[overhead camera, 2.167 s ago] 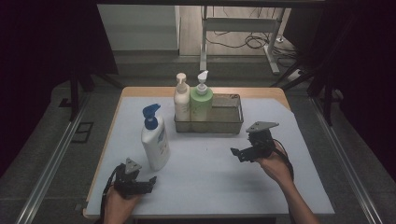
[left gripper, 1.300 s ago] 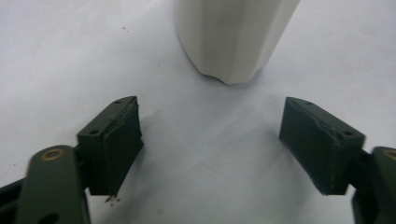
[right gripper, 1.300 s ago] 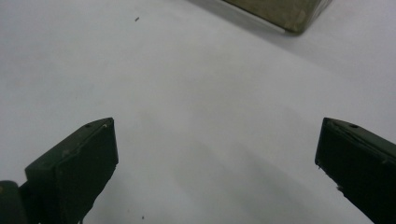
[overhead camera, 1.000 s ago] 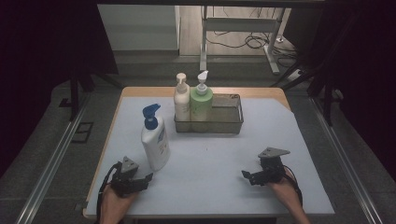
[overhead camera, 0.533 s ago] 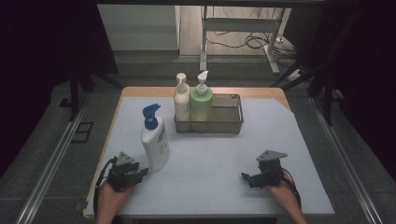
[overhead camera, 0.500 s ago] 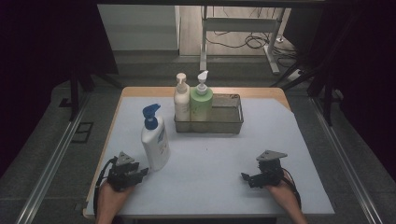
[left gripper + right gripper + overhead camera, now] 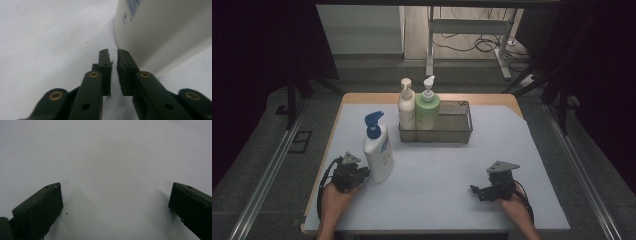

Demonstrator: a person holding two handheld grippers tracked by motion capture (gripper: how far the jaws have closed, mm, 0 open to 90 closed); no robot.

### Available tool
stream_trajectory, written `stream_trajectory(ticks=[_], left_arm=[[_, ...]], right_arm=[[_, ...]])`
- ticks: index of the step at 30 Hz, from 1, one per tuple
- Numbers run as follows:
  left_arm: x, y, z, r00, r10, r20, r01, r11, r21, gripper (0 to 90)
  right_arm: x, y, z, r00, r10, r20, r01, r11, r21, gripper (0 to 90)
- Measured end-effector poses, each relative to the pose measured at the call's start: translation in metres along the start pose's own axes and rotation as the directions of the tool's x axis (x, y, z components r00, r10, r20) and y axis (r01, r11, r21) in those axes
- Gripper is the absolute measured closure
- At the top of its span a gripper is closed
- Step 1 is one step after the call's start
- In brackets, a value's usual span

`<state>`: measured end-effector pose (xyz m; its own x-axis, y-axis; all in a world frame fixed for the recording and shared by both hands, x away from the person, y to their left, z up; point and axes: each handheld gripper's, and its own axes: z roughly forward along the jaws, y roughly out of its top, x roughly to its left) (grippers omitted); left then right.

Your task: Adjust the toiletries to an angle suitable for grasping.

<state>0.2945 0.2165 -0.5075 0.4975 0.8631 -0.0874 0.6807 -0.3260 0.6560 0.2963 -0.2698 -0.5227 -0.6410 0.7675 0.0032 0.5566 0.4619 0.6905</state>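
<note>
Dark curtains are closing off the room on both sides, w/ a lit bench (image 7: 437,200) in the middle under a pale sheet. Near the far edge a mesh basket (image 7: 462,131) is holding 2 pump bottles at its left end: a cream bottle (image 7: 406,107) and a green bottle (image 7: 427,109), touching each other. 1 bigger white bottle (image 7: 378,149) w/ a blue pump is standing upright outside the basket, toward the front-left corner.

The left gripper (image 7: 348,172) is lying low just beside that bottle's base, jaws nearly together w/ a thin slit between them, clasping nothing; the left gripper view is showing the bottle wall (image 7: 160,30) right of the tips. The right gripper (image 7: 492,189) is resting near the front-right corner, jaws spread wide over bare sheet, well apart from everything.

Risk, as a judgement: the white bottle is tall and the left tips are sitting at its foot, so a sideways nudge could be tipping it. Jaws this narrow also aren't fitting round the body w/o opening first.
</note>
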Motion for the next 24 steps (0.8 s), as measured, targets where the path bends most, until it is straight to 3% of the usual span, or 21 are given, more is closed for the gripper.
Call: stream_trajectory(ticks=[6, 14, 24], left_arm=[[0.005, 0.008, 0.006, 0.9997, 0.003, 0.022, -0.003, 0.9999, -0.014, 89.1], [0.006, 0.016, 0.016, 0.9994, 0.005, 0.034, -0.004, 0.9995, -0.031, 89.4], [0.009, 0.015, 0.02, 0.9982, -0.023, 0.056, 0.026, 0.9983, -0.051, 89.4]], right_arm=[[0.0, 0.0, 0.0, 1.0, -0.001, 0.0, 0.001, 1.0, -0.001, 0.0], [0.0, 0.0, 0.0, 1.0, -0.001, -0.001, 0.001, 1.0, -0.001, 0.0], [0.0, 0.0, 0.0, 1.0, -0.002, -0.001, 0.002, 1.0, -0.001, 0.0]])
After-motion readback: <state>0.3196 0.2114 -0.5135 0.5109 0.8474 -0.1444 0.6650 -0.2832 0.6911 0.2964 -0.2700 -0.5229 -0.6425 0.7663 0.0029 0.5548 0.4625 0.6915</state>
